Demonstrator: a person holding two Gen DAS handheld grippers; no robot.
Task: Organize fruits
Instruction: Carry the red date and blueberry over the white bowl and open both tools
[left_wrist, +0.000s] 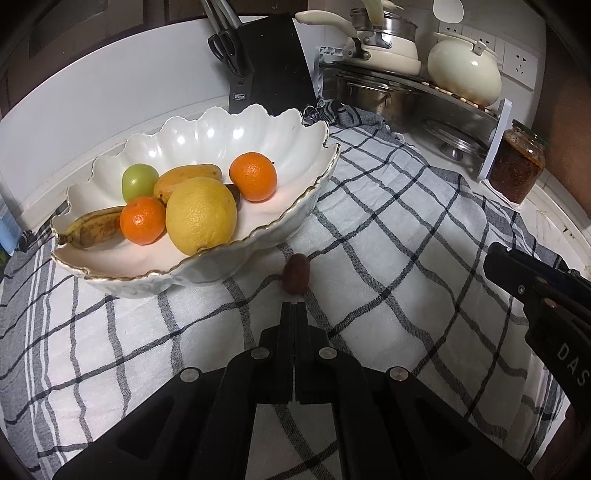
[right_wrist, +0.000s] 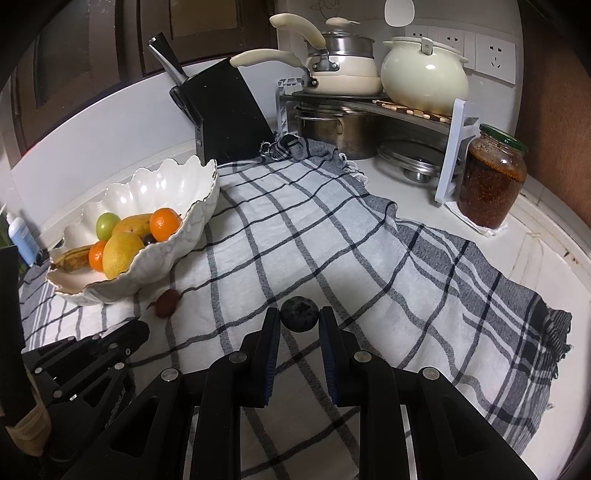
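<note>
On the checked cloth (right_wrist: 332, 236): two small fruits lay loose, near the scalloped white bowl (left_wrist: 207, 129).
Dark plum (right_wrist: 299, 315): sat between the right gripper (right_wrist: 299, 320)'s fingertips — jaws narrowly apart, pads just beside it; whether they touched, I could not tell.
Brown date (left_wrist: 294, 274): lay just ahead of the left gripper (left_wrist: 294, 303), whose jaws were pressed together, empty.
Bowl contents: lemon (left_wrist: 201, 215), two tangerines, mango, banana (left_wrist: 94, 230), green fruit — at far left.
</note>
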